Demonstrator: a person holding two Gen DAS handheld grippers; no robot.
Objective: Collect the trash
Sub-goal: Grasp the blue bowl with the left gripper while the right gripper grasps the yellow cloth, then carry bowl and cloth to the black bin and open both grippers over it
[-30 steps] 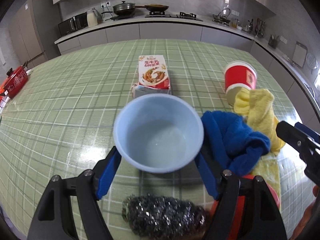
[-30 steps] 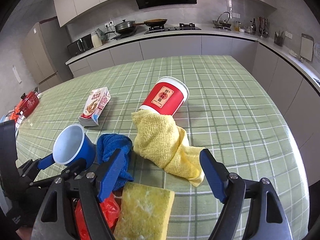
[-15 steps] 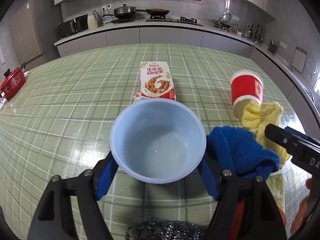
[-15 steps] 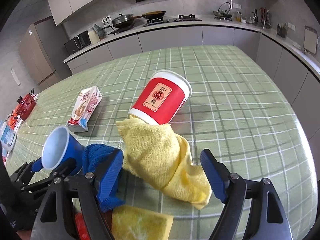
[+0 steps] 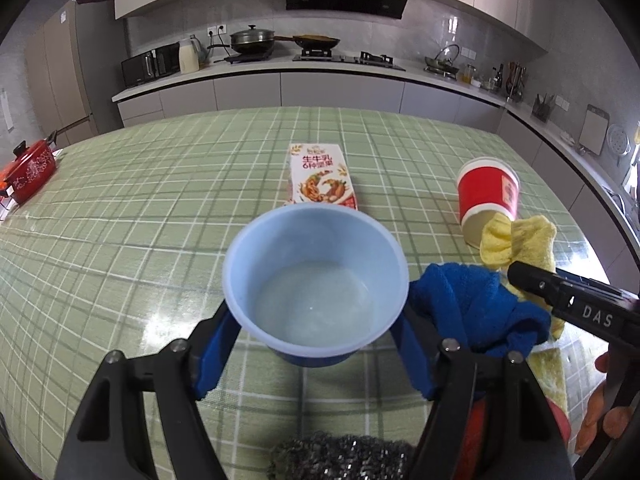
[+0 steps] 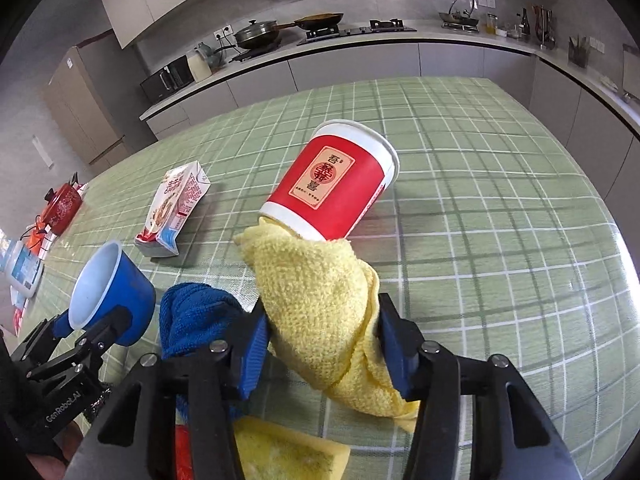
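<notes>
The green checked tabletop (image 6: 500, 208) carries a red paper cup (image 6: 332, 188) lying on its side, its long axis running from the white-rimmed mouth at the far right down to its base at the near left, where it rests on a yellow cloth (image 6: 320, 300). The right tongs (image 6: 320, 344) are narrowed onto that yellow cloth, pinching its bunched middle, with a blue cloth (image 6: 192, 320) just beside. The left tongs (image 5: 316, 344) hold a blue plastic cup (image 5: 316, 280), mouth facing the camera, in front of a milk carton (image 5: 320, 178) lying flat with its long axis pointing away.
</notes>
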